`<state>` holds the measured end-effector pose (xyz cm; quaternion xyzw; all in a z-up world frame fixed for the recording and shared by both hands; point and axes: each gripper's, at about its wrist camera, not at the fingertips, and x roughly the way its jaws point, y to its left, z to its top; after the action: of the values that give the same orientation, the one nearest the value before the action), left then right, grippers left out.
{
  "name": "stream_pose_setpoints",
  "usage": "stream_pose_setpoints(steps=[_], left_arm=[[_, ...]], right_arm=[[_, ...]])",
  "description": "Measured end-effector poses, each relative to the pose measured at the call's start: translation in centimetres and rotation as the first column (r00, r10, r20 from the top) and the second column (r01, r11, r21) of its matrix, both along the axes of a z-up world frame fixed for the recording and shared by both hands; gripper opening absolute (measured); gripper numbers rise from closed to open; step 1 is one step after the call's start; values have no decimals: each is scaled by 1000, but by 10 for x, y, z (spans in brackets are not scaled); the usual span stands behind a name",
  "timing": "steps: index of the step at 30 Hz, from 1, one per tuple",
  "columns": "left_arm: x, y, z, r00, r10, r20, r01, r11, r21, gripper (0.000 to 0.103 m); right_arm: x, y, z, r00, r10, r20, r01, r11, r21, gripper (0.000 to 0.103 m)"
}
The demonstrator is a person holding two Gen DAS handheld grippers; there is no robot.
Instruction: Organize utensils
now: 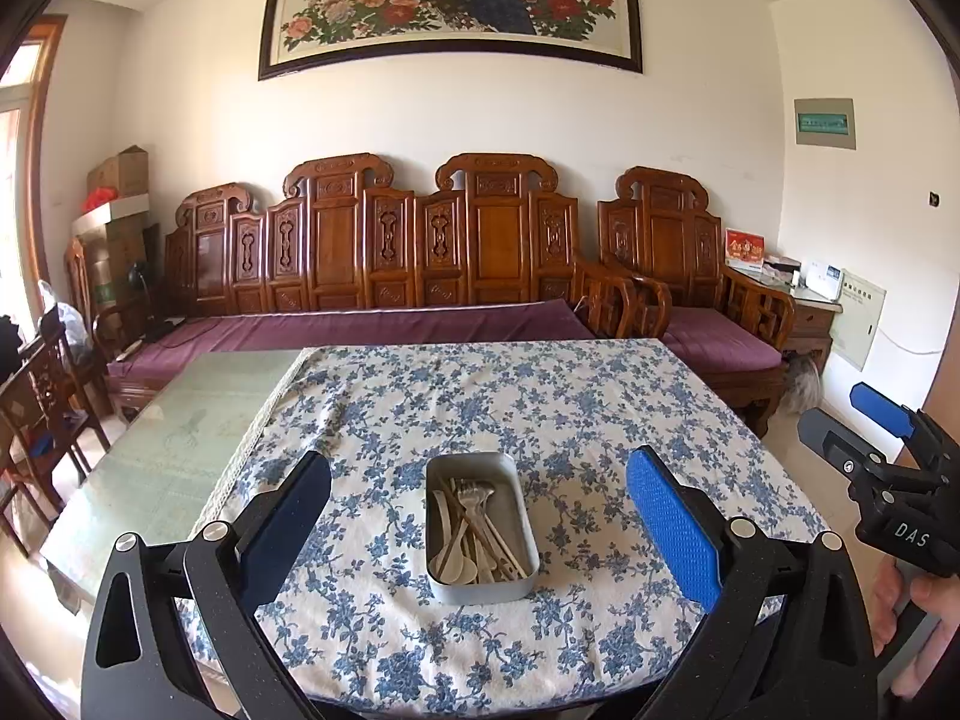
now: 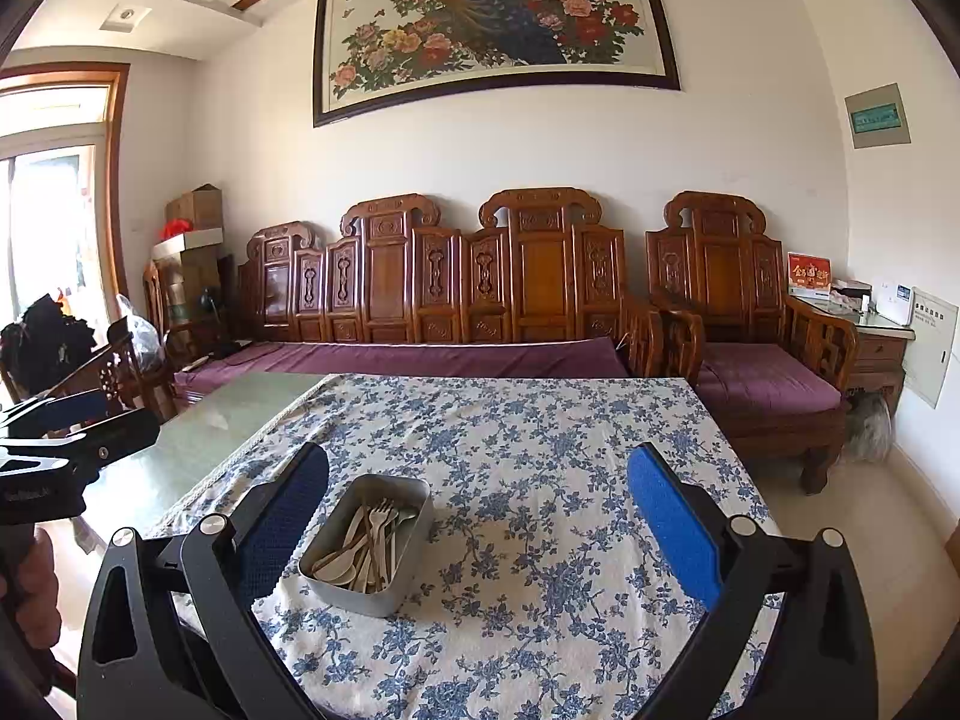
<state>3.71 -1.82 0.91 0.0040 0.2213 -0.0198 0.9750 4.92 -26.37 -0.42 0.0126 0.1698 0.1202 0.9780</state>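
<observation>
Left gripper [image 1: 480, 516]: jaws spread wide, holding nothing, raised above the table's near edge with the metal tin [image 1: 480, 525] framed between its fingers. Right gripper [image 2: 480, 516]: likewise spread wide and holding nothing, above the same near edge, the tin [image 2: 367, 543] just inside its left finger [image 2: 282, 525]. Each tool showed at the border of the other's view, well apart.

Metal tin: rectangular, rounded corners, resting on the floral tablecloth [image 1: 600, 420] near the table's near edge. Contents: pale utensils [image 1: 474, 531], being forks, spoons and thin sticks, heaped loosely and overlapping; count not discernible.

Table: cloth over its right portion; bare green glass top [image 1: 180, 438] along its left edge.
</observation>
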Motion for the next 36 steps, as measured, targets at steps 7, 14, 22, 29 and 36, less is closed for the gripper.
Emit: stream_pose_setpoints(steps=[7, 14, 22, 29, 36], left_arm=[[0, 1, -2, 1000, -2, -2, 2, 1000, 1, 95], [0, 1, -3, 1000, -4, -1, 4, 1000, -3, 95], [0, 0, -4, 1000, -5, -4, 5, 1000, -6, 95], [0, 0, -4, 1000, -4, -4, 4, 1000, -7, 95], [1, -3, -6, 1000, -3, -6, 3, 1000, -6, 95]], right_arm=[[1, 1, 0, 1000, 0, -1, 0, 1000, 1, 100], [1, 1, -1, 1000, 0, -2, 0, 1000, 1, 100], [1, 1, -1, 1000, 0, -1, 0, 1000, 0, 100], [1, 2, -1, 1000, -1, -2, 1, 1000, 1, 100], [1, 2, -1, 1000, 0, -2, 0, 1000, 1, 100]])
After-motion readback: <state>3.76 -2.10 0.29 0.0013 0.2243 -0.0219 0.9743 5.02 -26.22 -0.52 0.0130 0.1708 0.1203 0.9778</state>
